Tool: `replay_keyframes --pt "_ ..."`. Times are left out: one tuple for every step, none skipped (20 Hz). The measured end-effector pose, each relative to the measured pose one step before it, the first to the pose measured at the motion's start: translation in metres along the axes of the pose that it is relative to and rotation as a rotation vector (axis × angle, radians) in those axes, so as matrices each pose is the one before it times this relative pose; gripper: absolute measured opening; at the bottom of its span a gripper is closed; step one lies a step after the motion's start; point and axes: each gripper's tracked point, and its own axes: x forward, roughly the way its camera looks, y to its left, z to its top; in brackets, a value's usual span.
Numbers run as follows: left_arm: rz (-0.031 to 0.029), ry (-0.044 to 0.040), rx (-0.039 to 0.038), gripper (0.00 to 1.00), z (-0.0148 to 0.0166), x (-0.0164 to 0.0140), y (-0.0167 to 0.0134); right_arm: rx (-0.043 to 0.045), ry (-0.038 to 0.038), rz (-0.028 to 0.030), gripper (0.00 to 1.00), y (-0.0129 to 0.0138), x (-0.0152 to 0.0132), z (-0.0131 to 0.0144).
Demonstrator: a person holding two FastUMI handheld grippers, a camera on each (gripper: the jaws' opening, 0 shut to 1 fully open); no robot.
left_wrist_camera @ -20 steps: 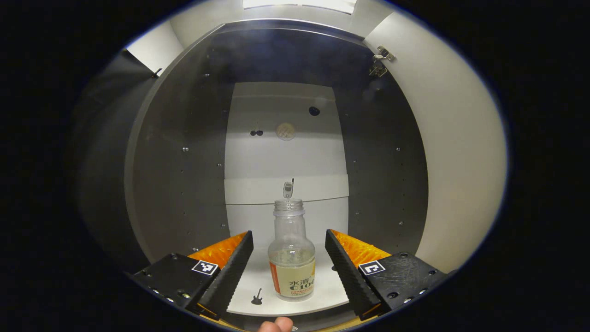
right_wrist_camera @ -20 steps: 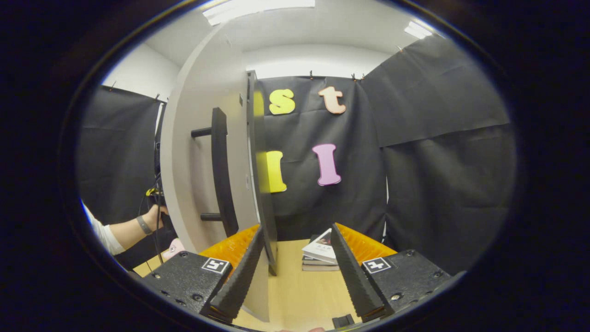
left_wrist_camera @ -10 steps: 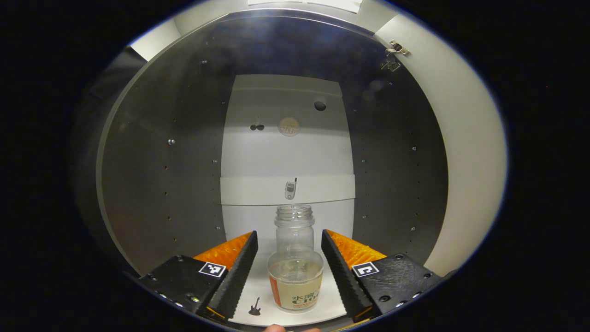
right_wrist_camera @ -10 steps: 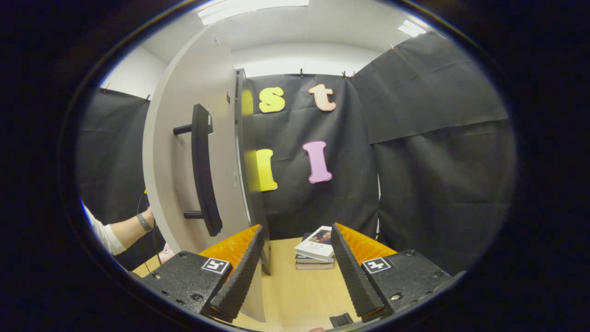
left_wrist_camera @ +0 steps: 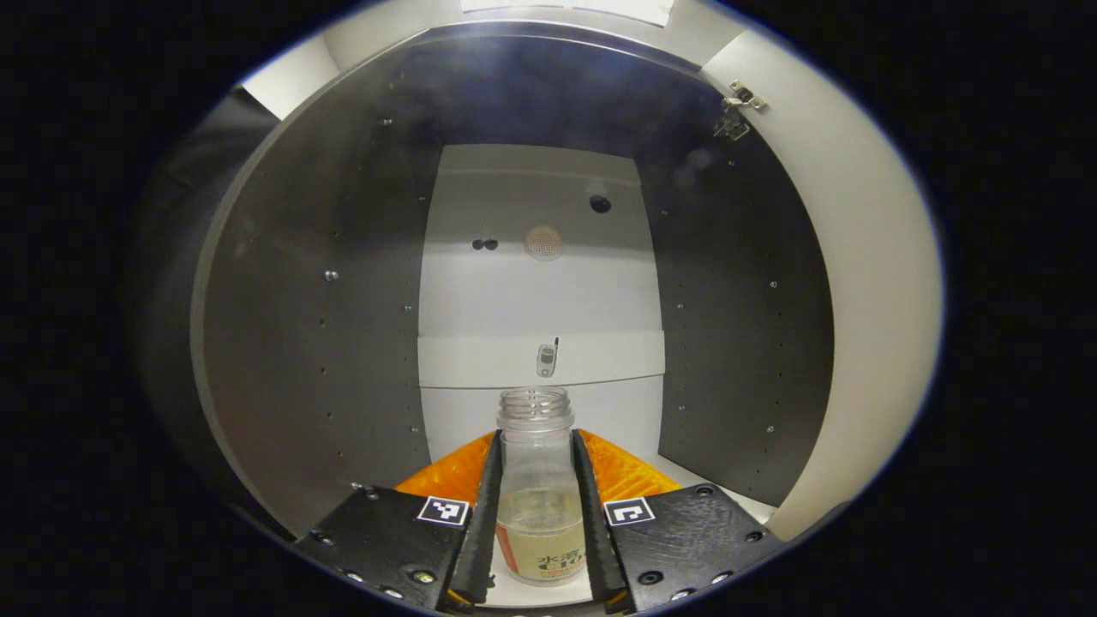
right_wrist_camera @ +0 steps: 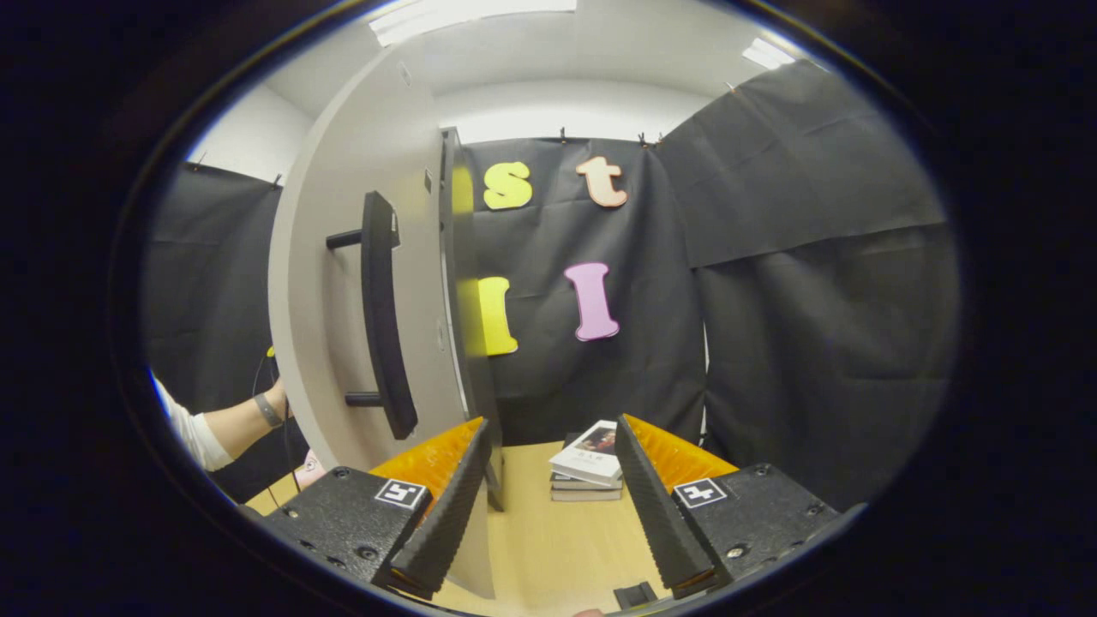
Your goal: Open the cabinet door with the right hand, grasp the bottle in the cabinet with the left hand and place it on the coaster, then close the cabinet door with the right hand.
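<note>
Clear plastic was what my left gripper (left_wrist_camera: 537,514) held: its two fingers had clamped against either side of the bottle (left_wrist_camera: 536,488), which stood upright on the pale floor of the cabinet (left_wrist_camera: 308,343), near the front edge. The bottle had no cap, and a little liquid sat in its lower part above a printed label. I judged the hold low on the body to be sensible, since a grip near the base keeps an open bottle steady and upright when it is lifted out.

Behind the bottle, the cabinet's pale back panel (left_wrist_camera: 540,291) carried a small phone-shaped sticker (left_wrist_camera: 546,359) just above the bottle's mouth. Dark side walls rose on both sides of the bottle, and a metal hinge (left_wrist_camera: 737,111) showed high up to the bottle's right, where the door met the cabinet.

In the right gripper view, my right gripper (right_wrist_camera: 553,497) was spread wide and held nothing. It waited just beside the cabinet door (right_wrist_camera: 343,283), which stood swung open with its long dark handle (right_wrist_camera: 381,317) facing me; I supposed it stayed close so the door could be shut later. A sleeved arm (right_wrist_camera: 218,428) reached in behind the door. Beyond the gripper, a small stack of books (right_wrist_camera: 587,471) lay on the wooden surface (right_wrist_camera: 548,548). I could not pick out the coaster, so the set-down spot remained to be found.
</note>
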Motion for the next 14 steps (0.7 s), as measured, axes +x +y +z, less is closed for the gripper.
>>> replay_keyframes --pt "-0.00028 -0.00751 -0.00630 0.43 0.00471 -0.00590 0.00179 -0.00200 0.00050 0.00205 0.90 0.00017 -0.00029 -0.00041" --pt "-0.00403 -0.00195 -0.00889 0.43 0.00347 -0.00678 0.00097 -0.00153 -0.00112 0.00320 0.90 0.00110 -0.00106 0.00027" --pt "-0.00413 -0.00120 -0.00639 0.43 0.00271 -0.00714 0.00250 -0.00213 -0.00208 0.00497 0.90 0.00232 -0.00079 0.00054" --pt "-0.00024 -0.00403 -0.00559 0.43 0.00303 -0.00939 0.00328 -0.00474 -0.00303 0.00640 0.90 0.00188 -0.00097 0.00030" --pt "0.00812 -0.01031 -0.00410 0.43 0.00227 -0.00992 0.00460 -0.00765 -0.00500 0.00327 0.90 0.00114 -0.00048 0.00035" --pt "0.01648 -0.00856 0.00321 0.43 0.00226 -0.01150 0.00745 -0.00974 -0.00392 -0.00113 0.90 0.00012 -0.00067 0.00029" --pt "0.01975 -0.01057 0.00595 0.43 -0.00050 -0.01279 0.00778 -0.00969 -0.00396 -0.00129 0.90 0.00071 0.00001 -0.00017" --pt "0.01616 -0.00592 0.00486 0.43 -0.00194 -0.01317 0.00795 -0.00533 -0.00484 0.00310 0.90 0.00149 -0.00062 0.00110" --pt "0.01231 -0.00411 0.00314 0.43 -0.00247 -0.01204 0.00571 0.00147 -0.00620 0.00811 0.90 0.00322 0.00029 0.00213" --pt "0.01110 0.00442 0.00495 0.43 -0.00638 -0.01342 0.00708 0.00599 -0.00509 0.01143 0.90 0.00399 0.00000 0.00271" --pt "0.01212 0.00906 0.00574 0.43 -0.00852 -0.01324 0.00741 0.00581 -0.00524 0.01071 0.90 0.00284 -0.00045 0.00151" --pt "0.01353 0.00896 0.00445 0.43 -0.00914 -0.01343 0.00787 0.00316 -0.00373 0.00667 0.90 0.00192 0.00015 0.00186" --pt "0.01474 -0.00361 0.00642 0.43 -0.00747 -0.01177 0.00760 -0.00290 -0.00187 -0.00231 0.90 -0.00115 -0.00033 0.00076" --pt "0.03231 -0.00689 0.01659 0.43 -0.00763 -0.01005 0.01080 -0.00455 -0.00389 -0.00016 0.90 -0.00013 -0.00148 0.00184"
